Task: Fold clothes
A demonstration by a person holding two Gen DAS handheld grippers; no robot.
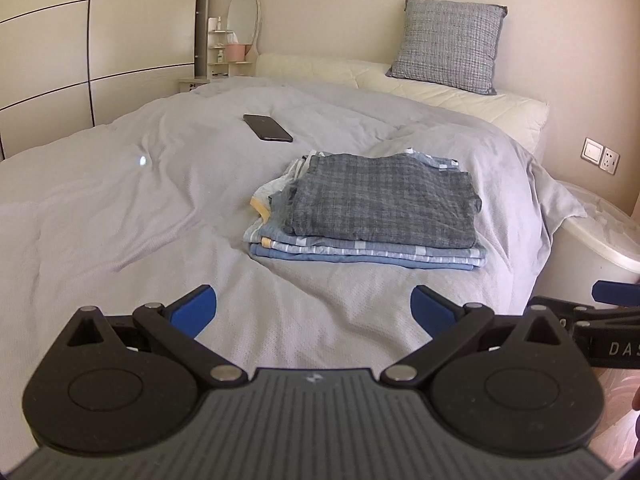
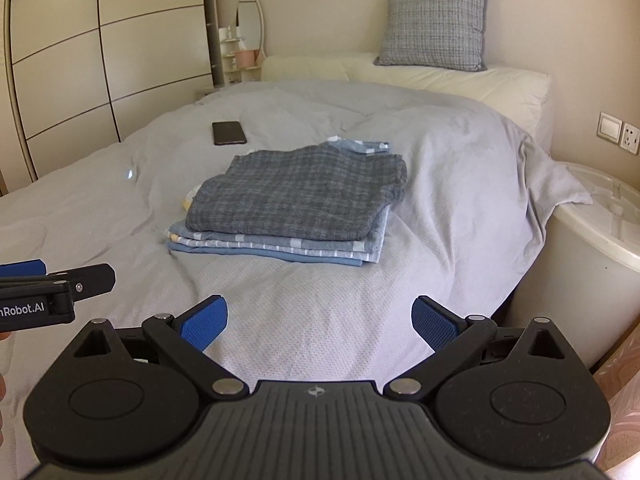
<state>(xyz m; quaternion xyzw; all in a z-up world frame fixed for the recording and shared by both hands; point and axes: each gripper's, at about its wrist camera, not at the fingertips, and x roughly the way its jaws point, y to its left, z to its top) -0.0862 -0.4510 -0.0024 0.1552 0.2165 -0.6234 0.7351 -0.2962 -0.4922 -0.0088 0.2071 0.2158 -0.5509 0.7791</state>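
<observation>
Wide bed (image 1: 120,208) fills both views, its pale grey cover (image 2: 440,184) rumpled and spilling over the right edge toward a round white tub (image 2: 592,240) that stands just beside the bed. Along the head edge runs a cream padded headboard (image 1: 440,88), and a grey checked pillow (image 1: 448,48) leans upright on it against the wall. On the left side a panelled wardrobe (image 1: 60,60) stands, with a small oval mirror (image 1: 243,16) by the far left corner.

Now the clothes: a folded stack (image 1: 368,216) sits on the cover in the right half of the bed, nearer the foot than the head, well short of the right edge. On top lies a grey plaid garment (image 2: 296,196), squared off and flat; under it, light blue striped pieces (image 2: 276,250) show their folded edges, with a bit of yellow trim peeking at the left.

A dark phone (image 1: 268,128) lies flat beyond the stack, toward the head and left of it, apart from the clothes.

Down low, the left tool (image 1: 314,308) hangs over the foot end, blue pads spread wide, released, holding nothing. The right tool (image 2: 320,320) sits alongside, likewise spread and empty, both short of the stack and not touching it.
</observation>
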